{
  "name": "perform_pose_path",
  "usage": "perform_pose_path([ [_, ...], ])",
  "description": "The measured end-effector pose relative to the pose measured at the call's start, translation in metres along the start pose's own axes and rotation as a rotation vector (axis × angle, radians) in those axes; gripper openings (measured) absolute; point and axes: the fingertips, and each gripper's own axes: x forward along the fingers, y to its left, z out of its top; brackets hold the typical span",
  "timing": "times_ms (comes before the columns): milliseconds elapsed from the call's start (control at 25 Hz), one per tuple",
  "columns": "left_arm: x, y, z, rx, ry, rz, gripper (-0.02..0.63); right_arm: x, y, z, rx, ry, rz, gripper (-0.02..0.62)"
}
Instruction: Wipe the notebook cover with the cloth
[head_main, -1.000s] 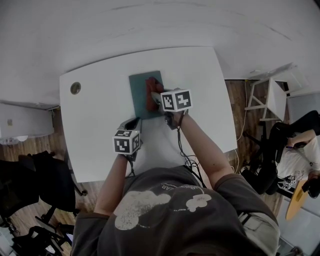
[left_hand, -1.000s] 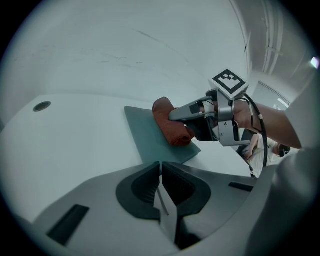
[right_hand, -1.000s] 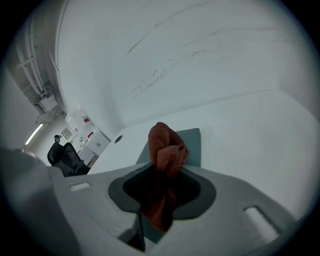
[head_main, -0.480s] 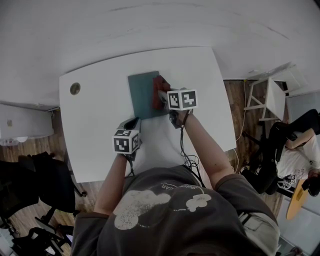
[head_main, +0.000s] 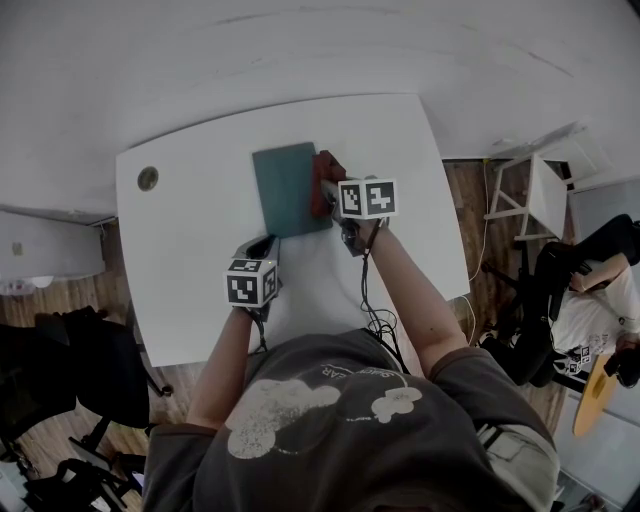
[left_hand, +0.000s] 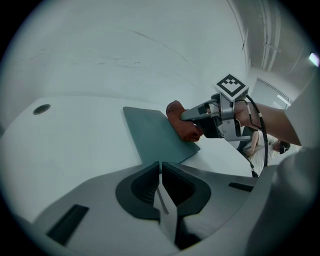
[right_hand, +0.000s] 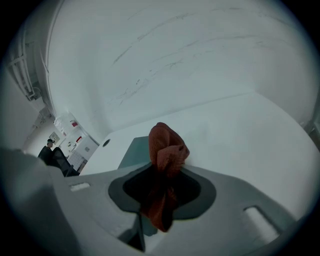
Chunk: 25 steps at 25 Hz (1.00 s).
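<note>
A dark teal notebook (head_main: 286, 187) lies flat on the white table (head_main: 190, 270). My right gripper (head_main: 326, 186) is shut on a bunched red cloth (head_main: 322, 180) that rests at the notebook's right edge. The right gripper view shows the cloth (right_hand: 165, 165) pinched between the jaws, with the notebook (right_hand: 134, 153) just left of it. My left gripper (head_main: 262, 247) is shut and empty, near the notebook's lower left corner and not touching it. From the left gripper view the notebook (left_hand: 155, 135) lies ahead, with the cloth (left_hand: 182, 121) and right gripper (left_hand: 192, 115) at its far side.
A round cable hole (head_main: 148, 179) sits near the table's far left corner. Black chairs (head_main: 70, 360) stand to the left of the table. At the right are a white stand (head_main: 535, 195) and a seated person (head_main: 600, 310).
My right gripper has slid the cloth rightward across the cover, from its middle-right to its right edge. The left gripper has stayed in place.
</note>
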Motion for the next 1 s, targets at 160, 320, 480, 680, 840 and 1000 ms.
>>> perform_pose_path([
  [160,-0.001,-0.002,-0.002,0.011,0.005,0.002,0.02,-0.005,-0.003,-0.002,0.003,0.0,-0.012,0.106],
  [320,0.001,-0.002,-0.002,0.015,0.009,-0.003,0.02,-0.006,-0.003,-0.002,0.004,0.001,-0.016,0.106],
  [480,0.001,-0.003,-0.003,0.014,0.02,-0.011,0.02,-0.01,-0.001,-0.002,0.009,-0.006,-0.02,0.106],
  [680,0.001,-0.006,-0.008,0.033,0.044,-0.011,0.02,-0.019,0.014,-0.003,-0.002,-0.018,0.008,0.106],
  [840,-0.001,-0.007,-0.009,0.028,0.044,-0.022,0.02,-0.023,0.041,-0.007,-0.025,-0.017,0.057,0.106],
  [1000,-0.007,-0.007,-0.006,-0.006,0.022,-0.035,0.02,-0.023,0.07,-0.013,-0.06,-0.009,0.112,0.106],
])
